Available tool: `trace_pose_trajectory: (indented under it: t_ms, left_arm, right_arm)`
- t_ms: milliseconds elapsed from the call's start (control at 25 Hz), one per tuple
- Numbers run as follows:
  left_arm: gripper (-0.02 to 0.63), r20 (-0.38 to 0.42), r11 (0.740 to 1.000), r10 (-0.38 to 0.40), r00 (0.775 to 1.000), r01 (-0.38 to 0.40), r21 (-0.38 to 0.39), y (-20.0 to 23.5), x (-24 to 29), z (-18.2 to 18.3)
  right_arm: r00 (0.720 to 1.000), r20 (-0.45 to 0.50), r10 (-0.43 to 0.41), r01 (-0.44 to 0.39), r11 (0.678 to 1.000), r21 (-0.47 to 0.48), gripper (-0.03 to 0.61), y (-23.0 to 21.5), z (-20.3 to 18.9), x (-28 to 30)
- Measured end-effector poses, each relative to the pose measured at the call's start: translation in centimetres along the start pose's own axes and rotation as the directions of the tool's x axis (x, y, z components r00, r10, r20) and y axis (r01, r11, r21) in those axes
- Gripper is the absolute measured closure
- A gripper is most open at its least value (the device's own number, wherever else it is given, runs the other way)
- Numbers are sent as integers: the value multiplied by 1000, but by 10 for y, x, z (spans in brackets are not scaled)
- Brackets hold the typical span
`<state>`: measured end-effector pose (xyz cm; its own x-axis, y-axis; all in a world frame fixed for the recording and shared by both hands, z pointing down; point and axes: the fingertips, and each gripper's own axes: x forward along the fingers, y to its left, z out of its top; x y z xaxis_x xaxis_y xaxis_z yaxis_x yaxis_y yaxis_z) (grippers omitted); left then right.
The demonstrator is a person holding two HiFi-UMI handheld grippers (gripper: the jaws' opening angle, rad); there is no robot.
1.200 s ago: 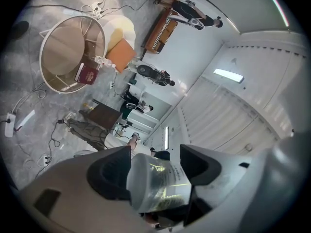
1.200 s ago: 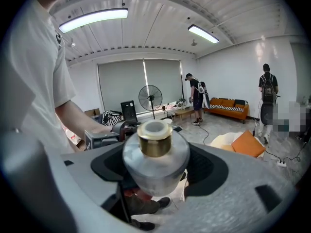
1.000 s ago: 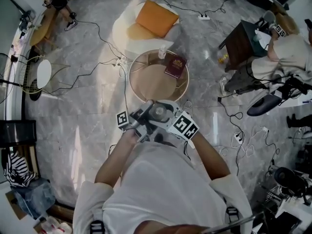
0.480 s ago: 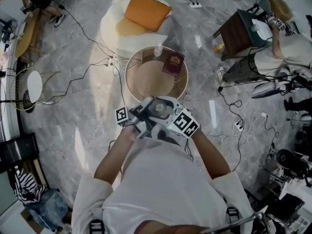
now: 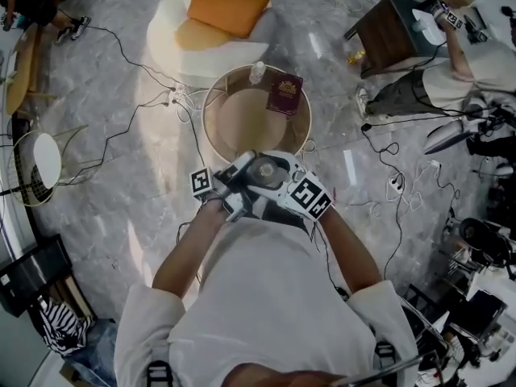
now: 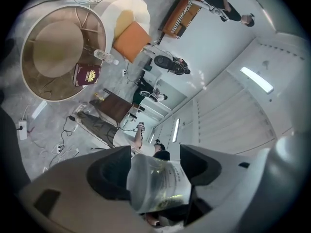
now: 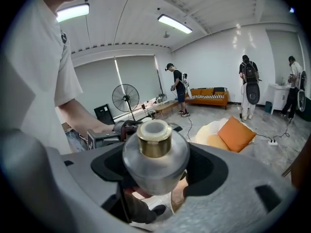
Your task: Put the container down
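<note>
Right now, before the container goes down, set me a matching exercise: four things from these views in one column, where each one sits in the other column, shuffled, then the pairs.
Things
1. maroon booklet
2. orange cushion
3. clear container
4. silver gold-collared piece

Places
A. between the jaws of the right gripper
B. on the white seat
C. between the jaws of the left gripper
D. on the round table, near its far rim

Pairs: 1-D, 2-B, 3-C, 4-A
</note>
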<state>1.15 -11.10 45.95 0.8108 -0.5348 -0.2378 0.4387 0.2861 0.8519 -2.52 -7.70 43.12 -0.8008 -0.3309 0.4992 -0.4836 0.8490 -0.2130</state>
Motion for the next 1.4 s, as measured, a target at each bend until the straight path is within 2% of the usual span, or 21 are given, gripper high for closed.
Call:
trace_pose_trajectory:
  t_ms: [440, 760, 960, 1400]
  left_arm:
    - [324, 30, 999, 11, 999, -10, -31, 17, 25, 41]
    - [324, 131, 1000, 3, 991, 1, -28, 36, 57, 73]
    - [324, 147, 1000, 16, 989, -18, 11, 53, 69, 95]
    - [324, 286, 1000, -1, 958, 1, 1, 97, 68, 148]
  right_arm:
    - [999, -42, 27, -26, 999, 22, 241, -47, -9, 17]
    - [993, -77, 86, -86, 996, 9, 241, -94, -22, 19]
    - [989, -114, 98, -101, 995, -22, 241, -119, -39, 28]
    - [968, -154, 197, -203, 979, -22, 241, -160, -76, 62]
